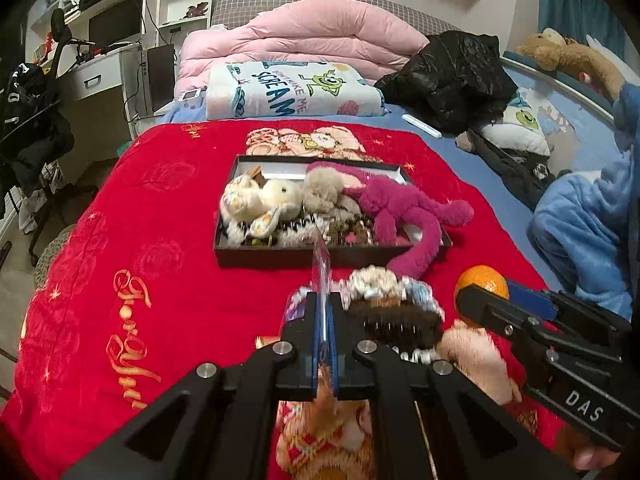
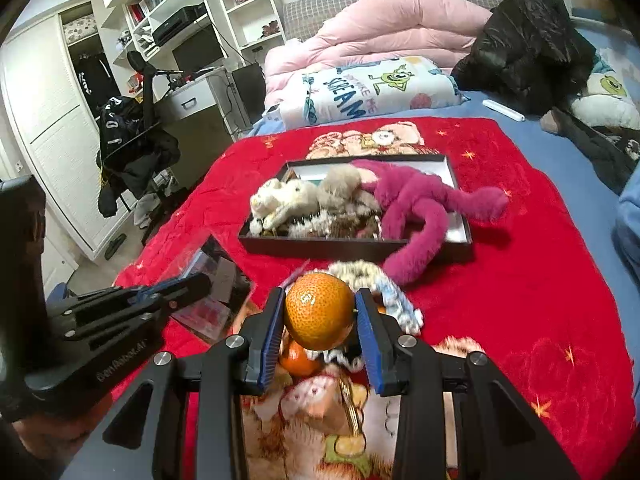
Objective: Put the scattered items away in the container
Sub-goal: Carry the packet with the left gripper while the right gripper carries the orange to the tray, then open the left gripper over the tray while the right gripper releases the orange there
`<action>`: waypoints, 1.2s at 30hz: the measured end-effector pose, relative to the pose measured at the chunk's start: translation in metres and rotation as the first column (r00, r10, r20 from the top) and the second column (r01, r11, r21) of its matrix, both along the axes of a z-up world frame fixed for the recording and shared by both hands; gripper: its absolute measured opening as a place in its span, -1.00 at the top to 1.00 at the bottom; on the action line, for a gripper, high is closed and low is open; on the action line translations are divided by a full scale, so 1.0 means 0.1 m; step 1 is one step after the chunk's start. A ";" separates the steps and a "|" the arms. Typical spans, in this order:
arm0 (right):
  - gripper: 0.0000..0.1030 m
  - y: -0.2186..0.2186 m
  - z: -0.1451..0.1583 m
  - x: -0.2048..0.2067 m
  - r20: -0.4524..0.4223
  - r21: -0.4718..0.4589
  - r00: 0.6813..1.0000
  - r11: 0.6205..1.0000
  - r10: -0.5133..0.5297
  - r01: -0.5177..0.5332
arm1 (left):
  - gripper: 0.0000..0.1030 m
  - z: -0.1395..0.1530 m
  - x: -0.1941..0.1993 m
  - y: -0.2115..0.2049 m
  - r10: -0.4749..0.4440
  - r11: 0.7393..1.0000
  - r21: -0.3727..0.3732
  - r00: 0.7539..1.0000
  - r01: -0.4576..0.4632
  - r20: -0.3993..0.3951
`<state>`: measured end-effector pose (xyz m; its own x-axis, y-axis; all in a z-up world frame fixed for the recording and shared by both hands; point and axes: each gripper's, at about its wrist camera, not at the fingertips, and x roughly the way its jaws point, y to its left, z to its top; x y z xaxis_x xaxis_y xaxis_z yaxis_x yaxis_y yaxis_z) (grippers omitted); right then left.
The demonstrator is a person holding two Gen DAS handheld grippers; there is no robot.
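The left gripper [image 1: 326, 312] sits at the lower centre of the left wrist view with its black jaws pressed together on a thin, clear plastic packet [image 1: 321, 264] seen edge-on, which rises toward the middle of the frame. The right wrist view shows what that edge-on angle hides: the same packet [image 2: 212, 280] is a broad transparent sleeve with dark contents, seen at the left of the frame, held by the left gripper [image 2: 188, 286].

The right gripper [image 2: 320, 316], at the lower centre of its own view, pinches a round orange tangerine [image 2: 319, 310] between its blue-padded fingers [image 2: 366, 320]. In the left wrist view only part of that tangerine [image 1: 486, 280] peeks above the right gripper [image 1: 480, 300], at the right edge. A second orange fruit [image 2: 298, 358] lies below the held one on the red blanket [image 2: 520, 300]; it shows only in the right wrist view.

The shallow black rectangular box [image 1: 276, 258] rests on the red blanket [image 1: 140, 240] in the middle of both frames, its front wall [image 2: 320, 246] facing the cameras. Inside lie a cream plush rabbit [image 1: 264, 200] and a beige furry toy [image 1: 322, 190]; a magenta plush monkey [image 1: 400, 208] sprawls with limbs hanging over the box's right and front edges. Just in front of the box, a knitted white-and-blue item [image 1: 384, 286] lies on the blanket beside a dark bristly brush [image 1: 396, 324], which is blurred. In the right wrist view the knitted piece [image 2: 384, 292] sits just behind the tangerine.

A pink quilt [image 1: 304, 36] is heaped at the top of the left wrist view.
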<state>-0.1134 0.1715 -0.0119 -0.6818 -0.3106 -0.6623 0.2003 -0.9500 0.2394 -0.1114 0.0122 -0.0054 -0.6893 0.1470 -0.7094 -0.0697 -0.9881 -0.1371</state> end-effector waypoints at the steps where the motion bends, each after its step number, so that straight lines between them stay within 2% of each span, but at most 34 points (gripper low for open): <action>1: 0.33 0.00 0.01 -0.03 0.000 0.001 1.000 1.000 0.002 -0.002 | 0.92 0.00 -0.07 0.00 0.008 1.000 0.002 1.000 -0.008 -0.003; 6: 0.33 0.12 0.02 -0.26 0.008 -0.029 1.000 0.999 -0.019 0.019 | 0.92 0.03 -0.40 0.07 -0.031 0.999 -0.031 0.999 0.030 -0.018; 12: 0.33 0.23 -0.11 -0.64 0.047 -0.055 0.998 0.998 -0.041 0.043 | 0.92 0.05 -0.76 0.29 -0.093 0.994 -0.067 0.995 0.091 -0.038; 19: 0.33 0.23 -0.27 -1.17 0.068 -0.006 0.995 0.997 -0.077 0.077 | 0.92 -0.11 -1.24 0.43 -0.087 0.996 -0.038 0.996 0.086 -0.024; 22: 0.33 0.25 -0.36 -1.39 0.081 0.009 0.992 0.996 -0.093 0.093 | 0.92 -0.21 -1.39 0.45 -0.081 0.995 -0.062 0.997 0.080 -0.017; 25: 0.33 0.27 -0.44 -1.58 0.087 0.021 0.991 0.994 -0.104 0.103 | 0.92 -0.33 -1.55 0.42 -0.064 0.997 -0.034 0.998 0.064 0.015; 31: 0.33 0.23 -0.61 -1.86 0.093 0.048 0.990 0.994 -0.102 0.098 | 0.92 -0.49 -1.71 0.43 -0.057 0.997 -0.048 0.998 0.059 0.028; 36: 0.33 0.25 -0.75 -1.92 0.102 0.025 0.988 0.994 -0.112 0.110 | 0.92 -0.56 -1.77 0.46 -0.051 0.997 -0.063 0.998 0.053 0.024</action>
